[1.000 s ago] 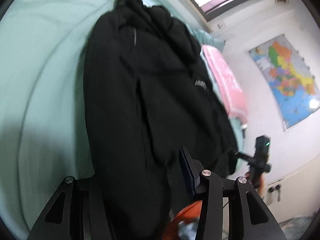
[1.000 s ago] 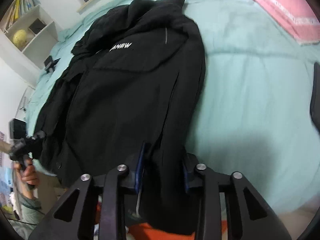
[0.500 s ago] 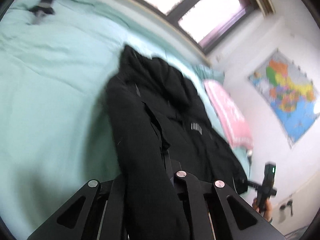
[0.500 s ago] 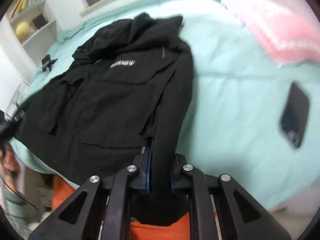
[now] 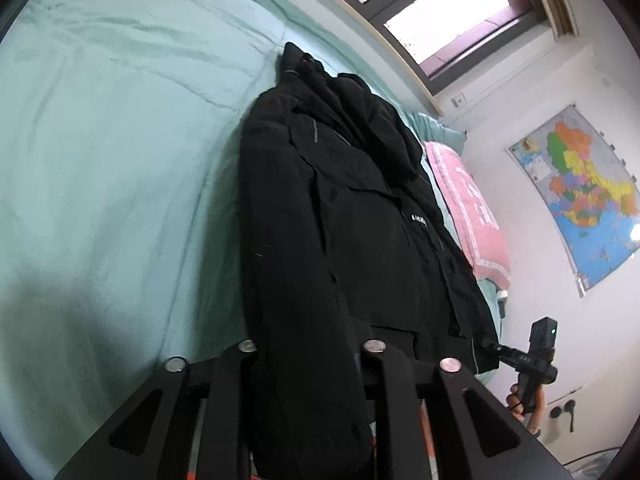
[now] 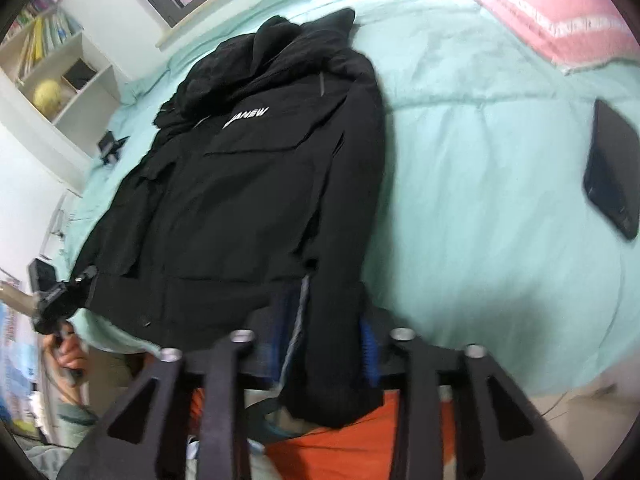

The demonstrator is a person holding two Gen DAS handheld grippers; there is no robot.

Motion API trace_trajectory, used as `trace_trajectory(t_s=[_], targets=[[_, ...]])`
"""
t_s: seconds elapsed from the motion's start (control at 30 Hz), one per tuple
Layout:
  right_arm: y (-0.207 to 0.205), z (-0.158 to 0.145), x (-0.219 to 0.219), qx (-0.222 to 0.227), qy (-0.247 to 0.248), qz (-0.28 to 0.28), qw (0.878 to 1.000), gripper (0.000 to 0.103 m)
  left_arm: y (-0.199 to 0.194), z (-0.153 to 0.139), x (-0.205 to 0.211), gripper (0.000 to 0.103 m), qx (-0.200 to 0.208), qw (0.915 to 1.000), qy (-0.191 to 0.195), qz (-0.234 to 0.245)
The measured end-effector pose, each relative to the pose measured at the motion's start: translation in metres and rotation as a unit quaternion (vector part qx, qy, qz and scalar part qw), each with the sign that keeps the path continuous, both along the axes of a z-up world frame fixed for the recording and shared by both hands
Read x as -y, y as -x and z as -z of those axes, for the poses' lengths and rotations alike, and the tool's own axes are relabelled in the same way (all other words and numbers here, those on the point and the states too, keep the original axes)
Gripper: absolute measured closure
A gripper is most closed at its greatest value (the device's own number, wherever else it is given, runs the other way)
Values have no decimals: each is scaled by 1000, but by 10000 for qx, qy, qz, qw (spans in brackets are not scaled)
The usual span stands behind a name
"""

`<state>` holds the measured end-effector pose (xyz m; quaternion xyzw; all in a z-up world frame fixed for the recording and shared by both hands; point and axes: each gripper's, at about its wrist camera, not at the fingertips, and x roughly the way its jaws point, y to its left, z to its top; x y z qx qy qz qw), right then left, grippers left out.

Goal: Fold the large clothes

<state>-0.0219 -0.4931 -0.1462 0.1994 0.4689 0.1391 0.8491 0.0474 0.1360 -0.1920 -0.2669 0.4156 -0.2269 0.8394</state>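
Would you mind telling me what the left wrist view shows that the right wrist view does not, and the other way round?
Only the left wrist view shows the wall map and the right gripper at the jacket's far hem corner. Only the right wrist view shows the bookshelf, the dark phone on the bedspread and the left gripper at the opposite corner. Both show the black jacket laid on the green bedspread, the pink blanket and the window.

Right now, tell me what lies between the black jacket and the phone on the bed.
Only bare mint-green bedsheet separates the black jacket from the phone; the right wrist view shows it.
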Motion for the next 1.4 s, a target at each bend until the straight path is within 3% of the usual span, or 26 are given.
trace_trajectory(t_s=[0.1,0.17,0.2,0.23,0.43,0.67,0.77,0.9,1.03,1.17,1.27,1.33,1.4], targets=[[0,12,-12,-132,73,-143,9998,56,1,0,13,76,42,9997,-223,6],[-4,15,-17,-126,165,-112,9997,74,3,-4,18,79,161,9990,-400,-116],[-5,14,-16,-122,139,-86,9998,82,4,-7,16,90,215,9987,-430,-139],[-6,11,-14,-75,72,-50,9999,83,3,-12,16,92,286,9986,-417,-143],[-9,-62,16,935,-319,109,9950,89,-11,-76,9,93,916,9957,-54,-87],[-79,-138,45,1726,-513,423,9828,89,-96,-157,14,92,1513,9883,185,-77],[-131,-169,50,2041,-593,552,9756,89,-148,-179,20,92,1597,9870,42,-196],[-207,-188,44,2163,-433,843,9717,88,-221,-194,36,91,1596,9862,-153,-403],[-291,-172,36,1949,-201,1109,9743,88,-298,-179,63,90,1478,9837,-786,-652],[-369,-123,23,1267,299,1269,9833,88,-373,-123,91,88,798,9815,-1554,-779],[-412,-70,11,586,684,1144,9893,88,-415,-67,98,87,-13,9836,-1639,-756],[-429,-35,1,323,932,1041,9897,88,-427,-50,100,87,-102,9836,-1655,-703],[-431,-26,-4,334,1061,1039,9884,87,-430,-49,103,87,-89,9822,-1770,-620]])
